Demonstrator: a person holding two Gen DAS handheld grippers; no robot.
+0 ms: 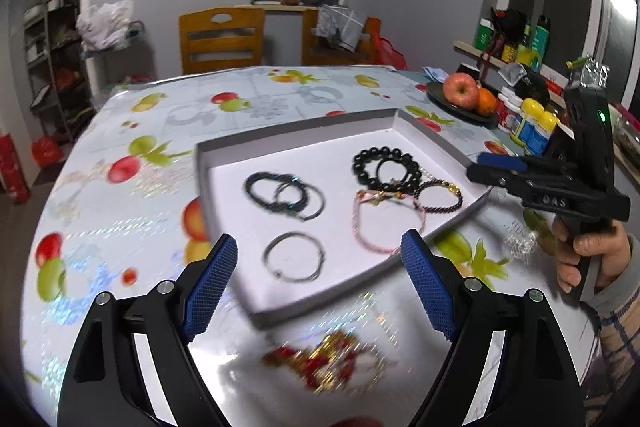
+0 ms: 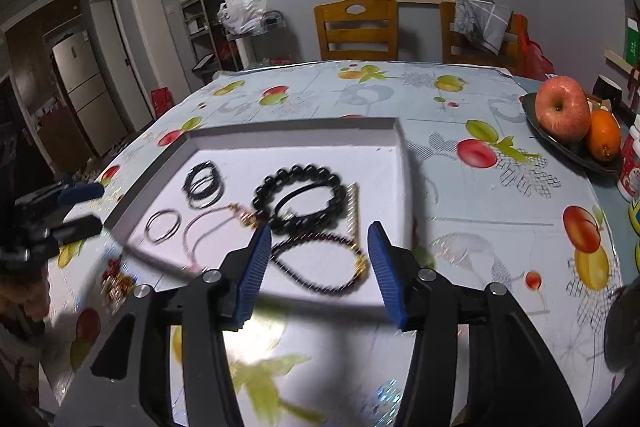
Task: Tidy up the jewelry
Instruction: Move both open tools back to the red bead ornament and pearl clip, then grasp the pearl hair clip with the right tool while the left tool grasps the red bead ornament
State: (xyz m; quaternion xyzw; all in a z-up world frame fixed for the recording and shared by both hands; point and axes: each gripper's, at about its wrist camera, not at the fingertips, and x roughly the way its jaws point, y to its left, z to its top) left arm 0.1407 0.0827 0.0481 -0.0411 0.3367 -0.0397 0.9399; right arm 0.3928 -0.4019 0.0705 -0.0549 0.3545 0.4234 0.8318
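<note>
Fruit-print tabletop (image 1: pixel 280 87) fills both views, wooden chairs (image 1: pixel 222 39) behind at frame top. White shallow tray (image 1: pixel 296 131) sits mid-frame in the left wrist view, holding the jewelry: black bead bracelet (image 1: pixel 386 169) at tray's upper right, dark purple bead bracelet (image 1: pixel 438 195) just right of it, pink cord bracelet (image 1: pixel 386 227) below those, dark thin bangles (image 1: pixel 284 195) overlapping at tray centre-left, single grey ring bangle (image 1: pixel 294 257) lower centre. Red-and-gold bracelet (image 1: pixel 328 367) lies outside the tray on the tabletop, bottom centre, blurred. Left gripper (image 1: pixel 318 271) at bottom of frame, jaws wide apart, holding nothing, above the tray's near edge. Right gripper (image 2: pixel 318 267) in its own view: jaws apart, empty, over the purple bracelet end of the tray; in the left view it shows at right edge, held by a hand (image 1: pixel 592 259). Plate (image 2: pixel 568 147) with apple (image 2: pixel 562 115) and orange (image 2: pixel 604 141) at upper right, well apart from the tray.
</note>
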